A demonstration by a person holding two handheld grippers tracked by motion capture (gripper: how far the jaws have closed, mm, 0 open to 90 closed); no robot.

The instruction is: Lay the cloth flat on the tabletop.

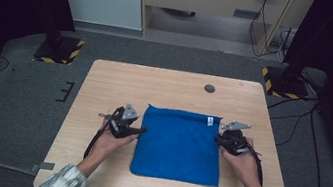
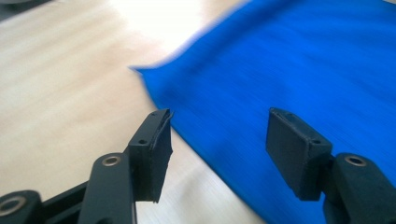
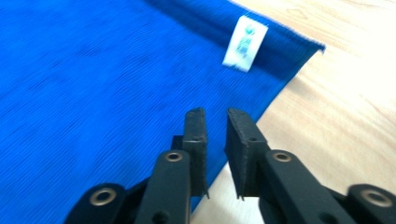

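My blue cloth [image 1: 179, 146] lies flat on the bench [image 1: 105, 84], folded into a neat near-square, its white label [image 1: 210, 121] at the far right corner. I judge that fold done: the edges line up and nothing hangs loose.

My left tool [image 1: 140, 130] sits at the cloth's left edge, about halfway along. Its jaws stand well apart with nothing between the pads [image 2: 156, 154]; in the left gripper view the cloth edge runs beneath the gap, untouched.

My right tool [image 1: 218, 138] sits at the right edge, just near of the label. Its jaws are nearly together, a narrow gap left, and they grip nothing; the cloth edge passes under them in the right gripper view.

What is left, as I read it, is either another fold, which would need both tools to take hold again, or simply drawing my hands away.
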